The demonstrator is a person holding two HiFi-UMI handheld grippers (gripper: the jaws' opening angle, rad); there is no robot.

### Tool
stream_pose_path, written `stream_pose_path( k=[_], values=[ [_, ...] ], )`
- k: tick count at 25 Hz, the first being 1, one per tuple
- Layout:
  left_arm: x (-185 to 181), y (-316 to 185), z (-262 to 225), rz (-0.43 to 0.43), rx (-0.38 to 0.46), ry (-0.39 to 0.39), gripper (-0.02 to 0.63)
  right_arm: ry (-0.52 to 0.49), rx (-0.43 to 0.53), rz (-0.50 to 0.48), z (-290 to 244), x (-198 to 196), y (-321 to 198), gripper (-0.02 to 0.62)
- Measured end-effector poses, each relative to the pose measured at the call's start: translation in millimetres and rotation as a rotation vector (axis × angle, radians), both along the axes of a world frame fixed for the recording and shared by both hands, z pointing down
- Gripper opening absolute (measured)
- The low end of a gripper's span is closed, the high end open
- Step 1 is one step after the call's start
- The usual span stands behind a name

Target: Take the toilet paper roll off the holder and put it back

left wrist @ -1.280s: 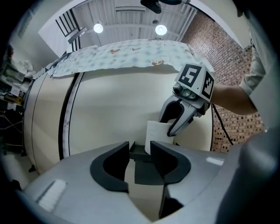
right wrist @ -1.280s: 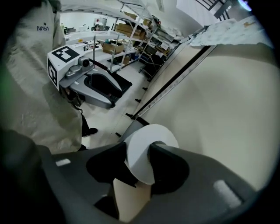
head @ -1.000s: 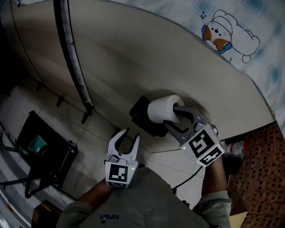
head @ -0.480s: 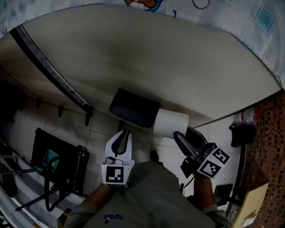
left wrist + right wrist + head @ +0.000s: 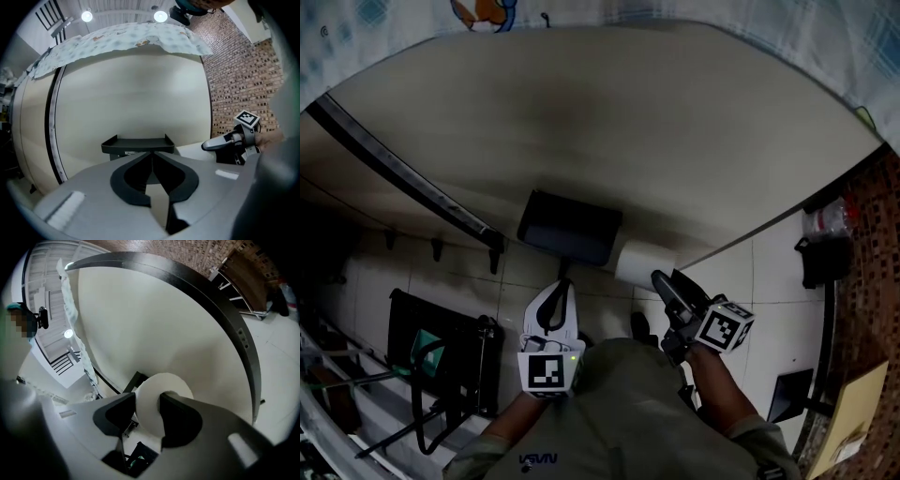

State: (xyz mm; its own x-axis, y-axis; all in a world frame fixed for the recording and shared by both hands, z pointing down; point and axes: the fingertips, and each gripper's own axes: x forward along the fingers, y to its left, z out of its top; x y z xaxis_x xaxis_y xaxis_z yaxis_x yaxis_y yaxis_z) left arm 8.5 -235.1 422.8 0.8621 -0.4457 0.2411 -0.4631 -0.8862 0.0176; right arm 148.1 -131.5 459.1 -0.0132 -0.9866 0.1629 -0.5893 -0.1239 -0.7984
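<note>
Compared with a second ago, the toilet paper roll (image 5: 637,263) is found off the front of the black holder (image 5: 570,228) and lower, just beside the holder's lower right corner in the head view; whether the two touch cannot be told. The right gripper (image 5: 662,280) is seen rolled over from its earlier pose, its marker cube (image 5: 723,327) now turned up towards the head camera.

The roll (image 5: 164,381) is clamped by the right gripper (image 5: 147,401), whose jaws are spread wide: one is pressed on the outer side and the other is laid over the middle of the round end face.

The left gripper (image 5: 560,292) was open a second ago and is now closed. Its jaws are met tip to tip in the left gripper view (image 5: 151,157), and nothing is held between them. It is pointed at the holder (image 5: 138,144), whose flat tray-like top is shown bare. The right gripper (image 5: 224,143) and the pale roll (image 5: 194,151) are seen to the right of that holder.

Behind everything a cream curved panel (image 5: 656,131) is seen, crossed by a dark strip (image 5: 403,183) and topped by a patterned cloth (image 5: 787,37). A black rack (image 5: 441,361) is seen on the tiled floor (image 5: 769,281) at the left.
</note>
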Motion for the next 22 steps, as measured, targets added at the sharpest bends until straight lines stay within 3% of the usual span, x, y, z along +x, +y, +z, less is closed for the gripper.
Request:
stream_pose_path(
  k=[4,8,15,22],
  values=[
    [4,2,13,0.010,0.017,-0.068,0.085,-0.027,0.004,0.009,11,3,-15,0.161],
    [6,2,18,0.003,0.009,-0.087,0.126,-0.052,-0.006,-0.017,16,-3,-27,0.161],
    [0,-4,27,-0.042,-0.011,-0.071,0.129,-0.082,0.014,-0.028,15,-4,-39,0.160],
    [-3,-7,22,-0.046,-0.012,-0.079,0.129,-0.010,0.045,-0.002,4,0,-46,0.158]
  ],
)
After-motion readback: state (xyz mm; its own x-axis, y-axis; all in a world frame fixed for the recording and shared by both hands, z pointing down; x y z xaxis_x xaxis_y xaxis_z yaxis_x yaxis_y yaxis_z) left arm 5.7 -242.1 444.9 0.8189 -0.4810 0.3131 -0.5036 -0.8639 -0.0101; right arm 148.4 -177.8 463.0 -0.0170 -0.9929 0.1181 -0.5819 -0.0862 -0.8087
